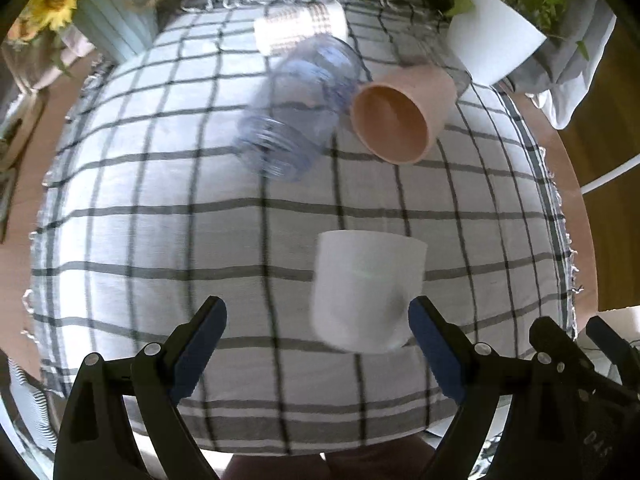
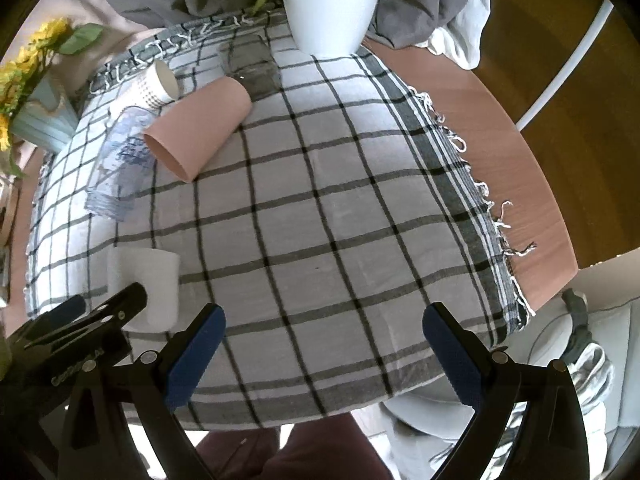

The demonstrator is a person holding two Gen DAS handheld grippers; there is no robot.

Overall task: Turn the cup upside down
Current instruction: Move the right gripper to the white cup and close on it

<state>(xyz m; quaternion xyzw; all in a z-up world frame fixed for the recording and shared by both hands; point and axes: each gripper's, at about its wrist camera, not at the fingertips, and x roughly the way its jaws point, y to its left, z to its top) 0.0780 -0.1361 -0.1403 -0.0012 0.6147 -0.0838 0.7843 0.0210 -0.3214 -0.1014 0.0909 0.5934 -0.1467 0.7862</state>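
A white cup point(image 1: 366, 290) stands upside down on the checked cloth point(image 1: 160, 208), just in front of my open left gripper point(image 1: 318, 312) and nearer its right finger; nothing is held. The cup also shows in the right wrist view point(image 2: 148, 280), partly behind the left gripper's black body point(image 2: 80, 332). A pink cup point(image 1: 400, 114) lies on its side, mouth toward me, and shows in the right wrist view point(image 2: 196, 128). A clear plastic cup point(image 1: 298, 114) lies on its side beside it. My right gripper point(image 2: 324, 316) is open and empty over the cloth point(image 2: 340, 220).
A white dotted paper cup point(image 1: 300, 26) lies at the far edge of the cloth. A white plant pot point(image 2: 330, 4) and a low glass point(image 2: 250, 66) stand at the back. A blue vase with sunflowers point(image 2: 36, 116) is at the left. The wooden table edge point(image 2: 540, 160) is at the right.
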